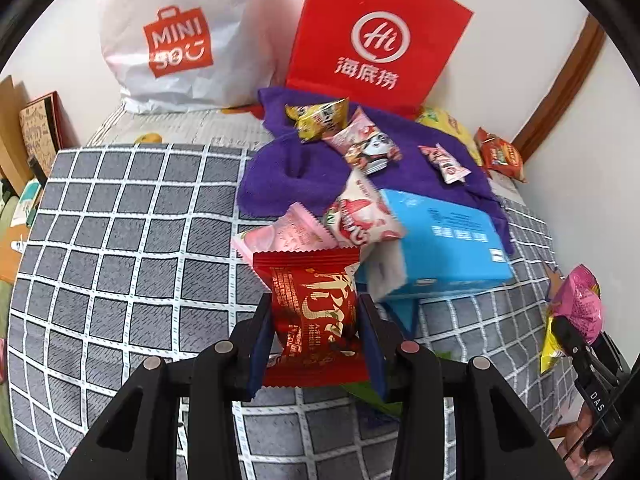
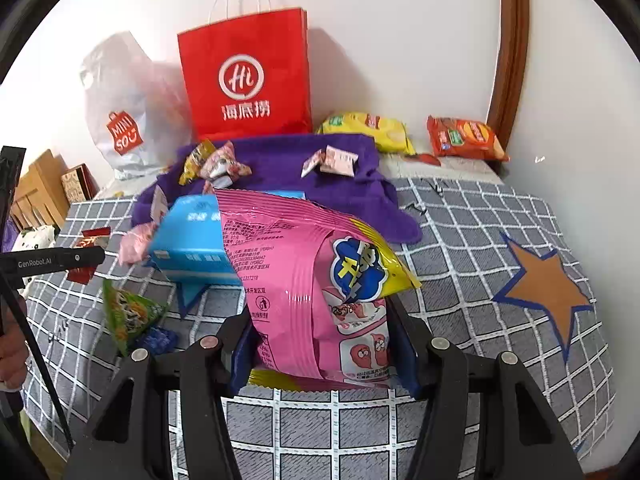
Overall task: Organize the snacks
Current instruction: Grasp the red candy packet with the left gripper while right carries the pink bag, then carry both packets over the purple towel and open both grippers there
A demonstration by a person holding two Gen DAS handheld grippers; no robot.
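Observation:
My left gripper is shut on a small red snack packet and holds it above the checked cloth. My right gripper is shut on a large pink and yellow snack bag; it also shows at the right edge of the left wrist view. Several small snack packets lie on a purple towel. A pink packet and a strawberry packet lean by a blue box. A green packet lies at the left.
A red paper bag and a white Miniso plastic bag stand against the back wall. A yellow chip bag and an orange bag lie at the back right. An orange star marks the checked cloth.

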